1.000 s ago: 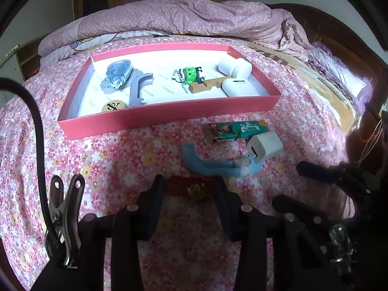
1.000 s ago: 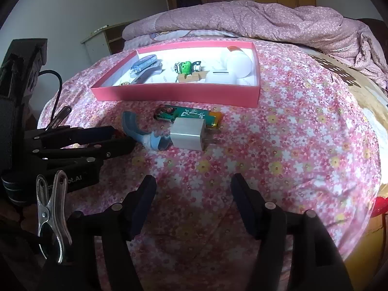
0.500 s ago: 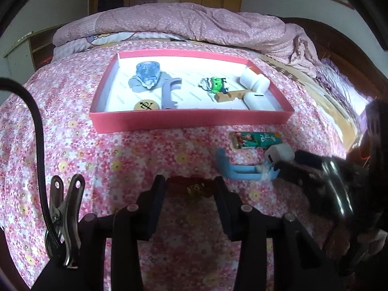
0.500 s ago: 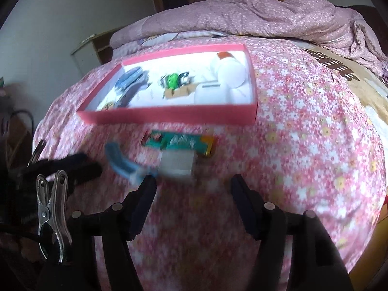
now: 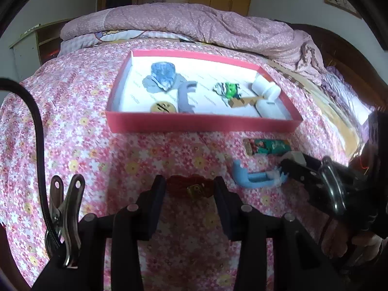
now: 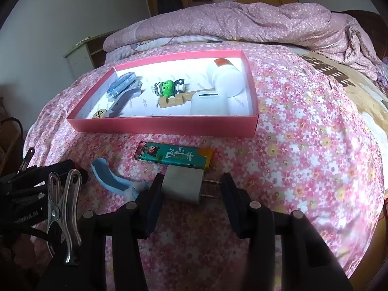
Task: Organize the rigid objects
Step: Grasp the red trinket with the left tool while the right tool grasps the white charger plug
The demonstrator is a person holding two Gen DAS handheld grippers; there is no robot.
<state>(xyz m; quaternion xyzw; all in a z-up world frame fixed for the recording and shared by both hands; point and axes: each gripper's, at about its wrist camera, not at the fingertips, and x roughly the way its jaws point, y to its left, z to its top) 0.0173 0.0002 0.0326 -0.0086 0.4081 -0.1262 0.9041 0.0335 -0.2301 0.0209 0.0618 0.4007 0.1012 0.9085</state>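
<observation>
A red tray (image 5: 201,122) (image 6: 165,126) on the flowered bedspread holds several small objects. In front of it lie a teal lighter (image 6: 173,155) (image 5: 266,146), a white plug adapter (image 6: 183,187) (image 5: 294,157) and a blue curved piece (image 6: 114,178) (image 5: 254,179). My right gripper (image 6: 190,189) is open, its fingers on either side of the adapter, the left finger touching it. My left gripper (image 5: 190,186) is shut on a dark red piece with a brass clasp (image 5: 191,187).
In the tray are a blue-grey object (image 5: 162,76), a grey hook (image 5: 185,95), a green toy (image 6: 167,87), a wooden piece (image 6: 173,100), a white bottle (image 6: 226,77), a white case (image 6: 209,103) and a round token (image 6: 99,114). A rumpled quilt (image 5: 194,24) lies behind.
My right gripper has moved forward and down until its fingers straddle the white adapter. The left gripper keeps its hold on the dark red piece and has shifted left.
</observation>
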